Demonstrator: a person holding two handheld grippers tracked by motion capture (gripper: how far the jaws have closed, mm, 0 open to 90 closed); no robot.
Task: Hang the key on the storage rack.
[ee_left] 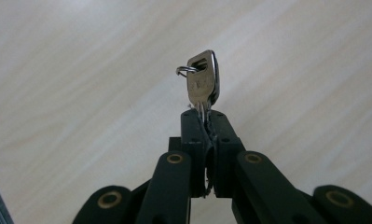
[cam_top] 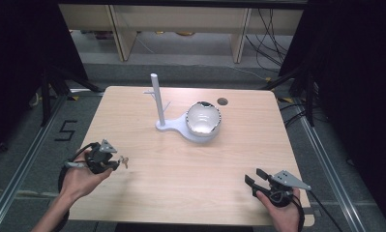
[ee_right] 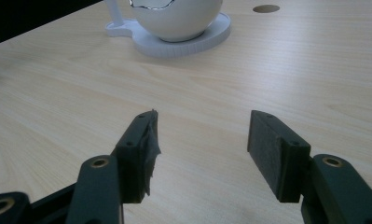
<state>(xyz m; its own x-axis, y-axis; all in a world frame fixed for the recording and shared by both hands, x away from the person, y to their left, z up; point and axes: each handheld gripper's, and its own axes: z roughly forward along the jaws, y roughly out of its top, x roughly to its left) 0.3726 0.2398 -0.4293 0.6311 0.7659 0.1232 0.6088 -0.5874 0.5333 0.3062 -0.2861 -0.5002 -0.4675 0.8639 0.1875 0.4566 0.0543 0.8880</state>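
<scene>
My left gripper (cam_top: 115, 164) is at the table's left front, shut on a small silver key (ee_left: 202, 84) with a ring through its head; the key's blade is pinched between the jaws and its head sticks out past them above the wood. The key (cam_top: 124, 161) shows as a small glint in the high view. My right gripper (cam_top: 255, 180) rests at the right front, open with nothing between its pads (ee_right: 272, 144). A white bowl (cam_top: 203, 119) sits on a white stand (cam_top: 170, 126) with an upright post (cam_top: 156, 99) at the table's middle back.
The bowl (ee_right: 179, 18) and its round base (ee_right: 207, 37) lie ahead of the right gripper. A round hole (cam_top: 222, 101) is in the tabletop behind the bowl. Bare wood stretches between both grippers. Dark frames and cables flank the table (cam_top: 190, 169).
</scene>
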